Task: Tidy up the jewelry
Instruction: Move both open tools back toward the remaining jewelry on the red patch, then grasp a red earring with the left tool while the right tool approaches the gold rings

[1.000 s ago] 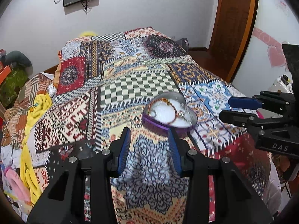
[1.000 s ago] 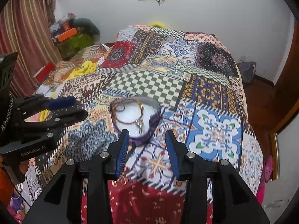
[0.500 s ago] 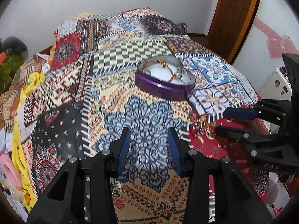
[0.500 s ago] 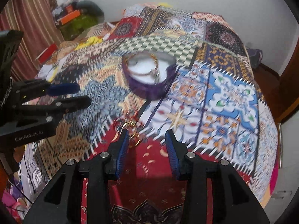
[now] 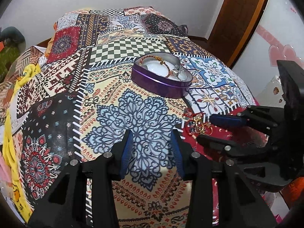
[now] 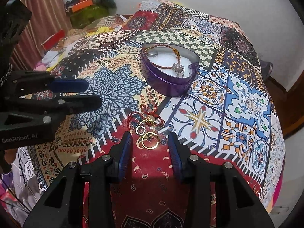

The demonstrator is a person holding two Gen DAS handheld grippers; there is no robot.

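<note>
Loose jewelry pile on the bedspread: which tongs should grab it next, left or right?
Right. The right tongs are open, with the loose jewelry pile just ahead between their tips. The left tongs are also open but point at bare bedspread, off to the side.

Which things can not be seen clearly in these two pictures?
- Loose jewelry pile: tangled in the right wrist view, so the number of pieces is unclear; in the left wrist view the right hand-held gripper partly covers it.
- Purple tin: its near wall hides part of the inside.
- Bedspread: both views cut its near edge.
</note>
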